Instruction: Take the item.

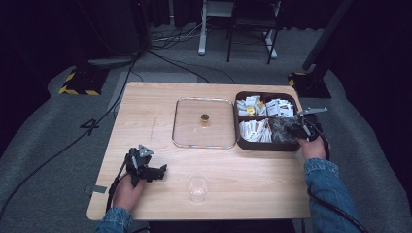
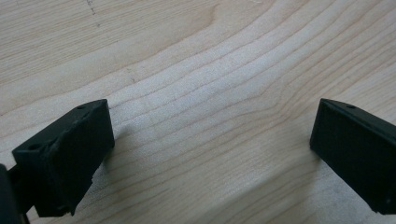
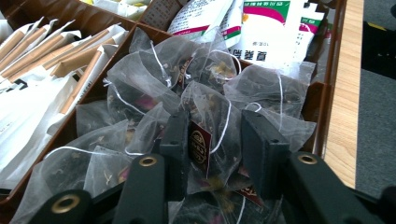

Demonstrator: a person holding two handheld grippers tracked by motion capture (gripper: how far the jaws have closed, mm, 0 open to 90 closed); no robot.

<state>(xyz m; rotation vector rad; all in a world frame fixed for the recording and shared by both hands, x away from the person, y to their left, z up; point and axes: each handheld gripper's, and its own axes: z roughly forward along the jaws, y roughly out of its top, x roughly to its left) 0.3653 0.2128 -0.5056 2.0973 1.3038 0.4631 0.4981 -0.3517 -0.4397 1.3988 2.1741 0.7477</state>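
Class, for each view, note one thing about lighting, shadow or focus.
High view: table lit, surroundings dark, clear cup faint. Left gripper view: soft shadows under the jaws, wood grain sharp. Right gripper view: mesh tea bags sharp between the jaws, foreground hardware slightly blurred.

Right gripper (image 1: 297, 127) reaches into the brown tray (image 1: 266, 145) (front right compartment); left gripper (image 1: 154, 172) rests on the table (image 1: 145, 111); clear cup (image 1: 197, 187) between.

Light wood surface (image 1: 145, 116) carries a clear lid (image 1: 204, 123) mid-back, a brown tray (image 1: 266, 145) just right of it, a clear cup (image 1: 198, 187) near front.
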